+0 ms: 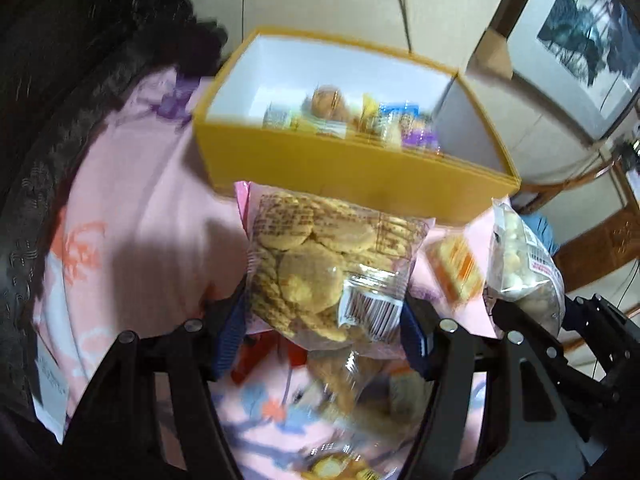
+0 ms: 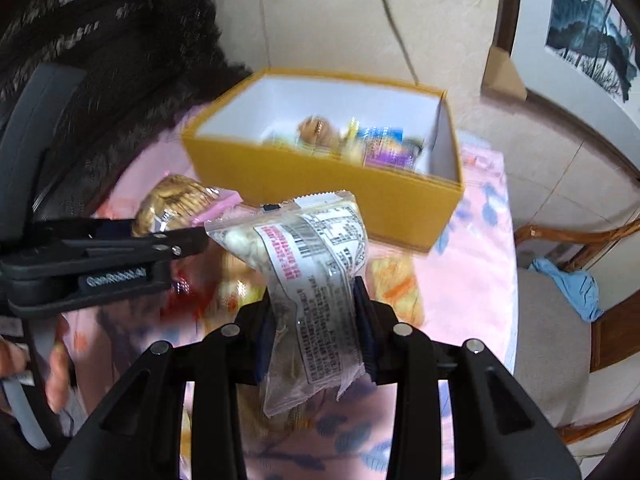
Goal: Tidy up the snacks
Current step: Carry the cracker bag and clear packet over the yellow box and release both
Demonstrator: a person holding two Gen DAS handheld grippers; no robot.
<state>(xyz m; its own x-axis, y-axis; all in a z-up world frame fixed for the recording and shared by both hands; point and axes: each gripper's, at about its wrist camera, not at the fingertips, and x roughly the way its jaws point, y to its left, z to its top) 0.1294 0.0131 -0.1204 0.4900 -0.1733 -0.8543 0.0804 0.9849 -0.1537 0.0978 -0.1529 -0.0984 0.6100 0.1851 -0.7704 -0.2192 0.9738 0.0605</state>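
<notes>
A yellow box (image 1: 352, 164) with white inner walls stands on the pink floral tablecloth and holds several small snack packs (image 1: 360, 120). My left gripper (image 1: 324, 316) is shut on a clear bag of round biscuits (image 1: 320, 264), held above the cloth just in front of the box. My right gripper (image 2: 316, 320) is shut on a clear bag of pale snack pieces with a white label (image 2: 312, 248), also raised in front of the box (image 2: 320, 176). In the right wrist view the left gripper (image 2: 188, 240) and its biscuit bag (image 2: 176, 200) show at the left. The right gripper's bag shows in the left wrist view (image 1: 520, 256).
More snack packs lie on the cloth: an orange-and-white pack (image 1: 456, 268), a red pack (image 1: 256, 356), and biscuit packs near the front edge (image 1: 344, 468). A wooden chair with a blue cloth (image 2: 568, 284) stands at the table's right. Dark fuzzy fabric (image 1: 80, 80) lies left.
</notes>
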